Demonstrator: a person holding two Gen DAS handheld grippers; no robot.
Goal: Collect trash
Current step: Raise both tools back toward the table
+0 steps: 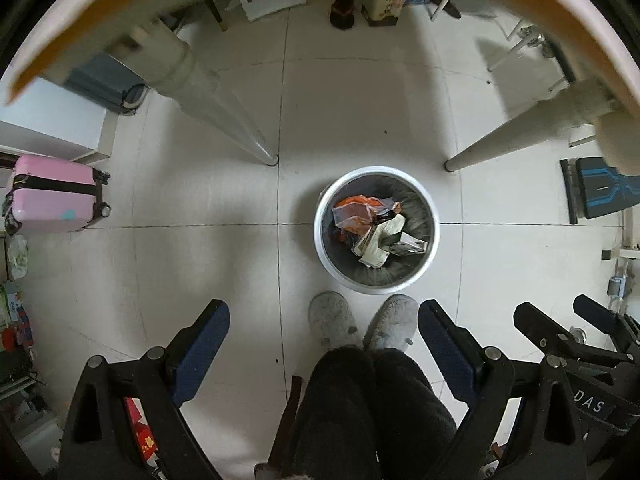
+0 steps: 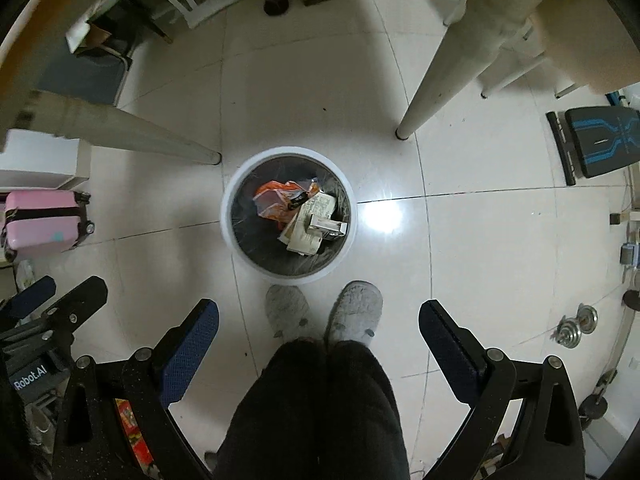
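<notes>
A round white-rimmed trash bin (image 1: pixel 320 236) (image 2: pixel 226 224) with a dark liner stands on the tiled floor. Inside it lie an orange wrapper (image 1: pixel 354 210) (image 2: pixel 276 200), crumpled paper (image 1: pixel 380 240) (image 2: pixel 310 224) and a small box (image 1: pixel 410 245) (image 2: pixel 328 227). Both grippers point straight down, high above the bin. My left gripper (image 1: pixel 324 322) is open with nothing between its blue pads. My right gripper (image 2: pixel 319 320) is open and empty too; it also shows at the right edge of the left wrist view (image 1: pixel 560 318).
A person's grey slippers (image 1: pixel 360 320) (image 2: pixel 324 312) and dark trouser legs stand just before the bin. White table legs (image 1: pixel 224 112) (image 2: pixel 436 68) rise beyond it, under an orange-edged tabletop. A pink suitcase (image 1: pixel 52 194) sits left, a blue-black board (image 2: pixel 596 140) right, dumbbell plates (image 2: pixel 576 326) near it.
</notes>
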